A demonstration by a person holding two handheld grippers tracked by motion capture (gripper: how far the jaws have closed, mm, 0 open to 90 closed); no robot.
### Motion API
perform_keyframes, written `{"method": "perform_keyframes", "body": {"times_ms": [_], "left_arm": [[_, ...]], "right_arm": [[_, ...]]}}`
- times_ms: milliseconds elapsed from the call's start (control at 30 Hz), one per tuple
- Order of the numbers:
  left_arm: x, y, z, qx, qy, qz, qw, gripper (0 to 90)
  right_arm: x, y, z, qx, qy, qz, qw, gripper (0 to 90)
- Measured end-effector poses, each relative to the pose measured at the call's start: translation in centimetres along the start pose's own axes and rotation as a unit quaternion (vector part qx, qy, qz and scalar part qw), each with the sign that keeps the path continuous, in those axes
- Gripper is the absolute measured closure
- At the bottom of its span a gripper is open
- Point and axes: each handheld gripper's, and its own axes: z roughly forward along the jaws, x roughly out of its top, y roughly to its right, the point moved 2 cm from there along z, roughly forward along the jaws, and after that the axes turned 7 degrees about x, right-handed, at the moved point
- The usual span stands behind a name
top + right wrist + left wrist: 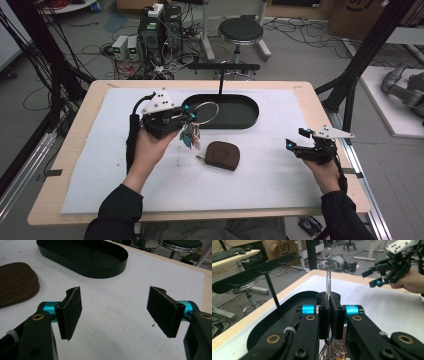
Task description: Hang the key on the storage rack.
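The left tool is clenched tight on a big metal key ring, which stands up between its pads while the keys dangle below, above the white worktop. Just beyond this tool lies the black oval tray; a brown zip pouch sits below it. The right tool hovers with jaws spread wide, grasping nothing.
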Motion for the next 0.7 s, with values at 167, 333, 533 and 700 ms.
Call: {"method": "perform_keyframes", "body": {"times_ms": [167, 333, 533, 700], "left_arm": [[0.1, -0.8, 0.4, 0.007, 0.002, -0.008, 0.9999, 86.5], [0.0, -1.7, 0.8, 0.015, 0.004, -0.018, 0.9997, 86.5], [0.0, -3.0, 1.3, 0.027, 0.006, -0.031, 0.9991, 86.5], [0.2, -3.8, 1.8, 0.034, 0.005, -0.034, 0.9988, 86.5]], "right_arm": [[0.0, 0.0, 0.0, 0.001, 0.001, 0.0, 1.0, 28.5], [0.0, 0.0, 0.0, 0.001, 0.001, -0.001, 1.0, 28.5], [0.0, 0.1, 0.0, 0.0, 0.001, 0.0, 1.0, 28.5], [0.0, 0.1, 0.1, 0.001, 0.001, -0.002, 1.0, 28.6]]}}
